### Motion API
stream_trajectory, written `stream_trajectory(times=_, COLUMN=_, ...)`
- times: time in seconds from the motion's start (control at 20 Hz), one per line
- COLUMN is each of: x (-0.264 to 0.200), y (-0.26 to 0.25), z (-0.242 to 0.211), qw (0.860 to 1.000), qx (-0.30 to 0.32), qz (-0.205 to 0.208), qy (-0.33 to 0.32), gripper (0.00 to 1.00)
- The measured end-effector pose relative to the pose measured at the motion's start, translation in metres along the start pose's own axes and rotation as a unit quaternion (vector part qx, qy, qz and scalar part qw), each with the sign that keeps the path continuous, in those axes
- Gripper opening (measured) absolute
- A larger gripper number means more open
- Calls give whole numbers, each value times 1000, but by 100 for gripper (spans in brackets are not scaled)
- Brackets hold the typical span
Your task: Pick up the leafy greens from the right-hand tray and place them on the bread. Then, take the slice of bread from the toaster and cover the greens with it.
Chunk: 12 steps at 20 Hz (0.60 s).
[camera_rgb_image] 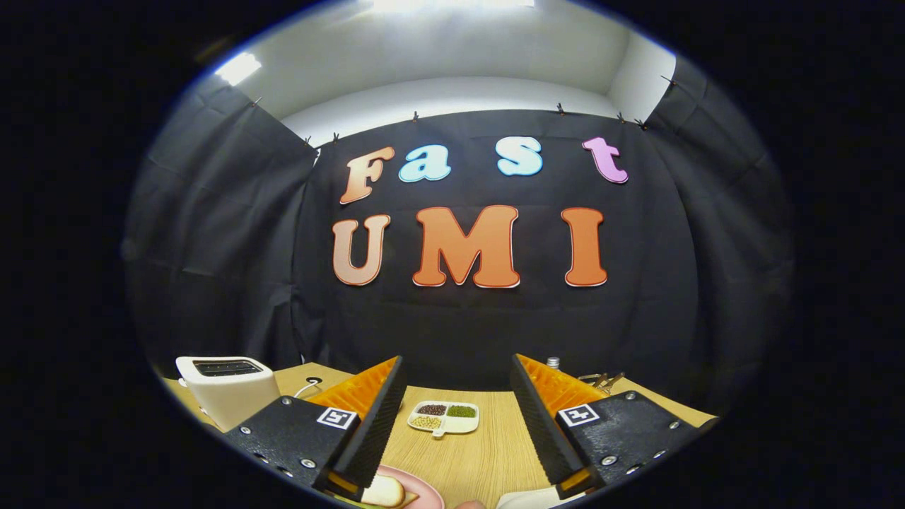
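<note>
Above a wooden table (474, 459) in a black-draped booth, the handheld gripper (456, 438) hangs with its 2 fingers spread wide and nothing between them — the step in hand looks like the reach for the leafy greens, not yet begun in earnest. A white toaster (230, 387) stands beyond the left finger, its slot facing up; whether a slice sits inside cannot be told from here. Between the fingers and farther off lies a small divided dish (444, 417) holding 3 kinds of grain or beans. Just under the left fingertip, a pink plate (424, 489) carries a piece of bread (383, 491), with a sliver of green at its edge. By the right fingertip a white rim (527, 500) pokes in — probably the right-hand tray, though the greens on it are hidden. To do this well, the gripper likely needs to tip downward and swing right, keep the fingers open until they straddle the leaves, then close gently so the greens lift without tearing.
</note>
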<state>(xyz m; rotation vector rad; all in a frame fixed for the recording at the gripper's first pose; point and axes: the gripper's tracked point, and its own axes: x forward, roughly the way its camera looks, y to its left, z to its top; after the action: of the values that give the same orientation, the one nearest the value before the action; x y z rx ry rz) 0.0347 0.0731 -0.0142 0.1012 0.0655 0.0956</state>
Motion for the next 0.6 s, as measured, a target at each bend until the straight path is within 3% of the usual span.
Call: stream_trajectory(times=0.6, x=-8, y=28, z=15, qw=999, qx=-14, qz=32, qy=-2, gripper=92)
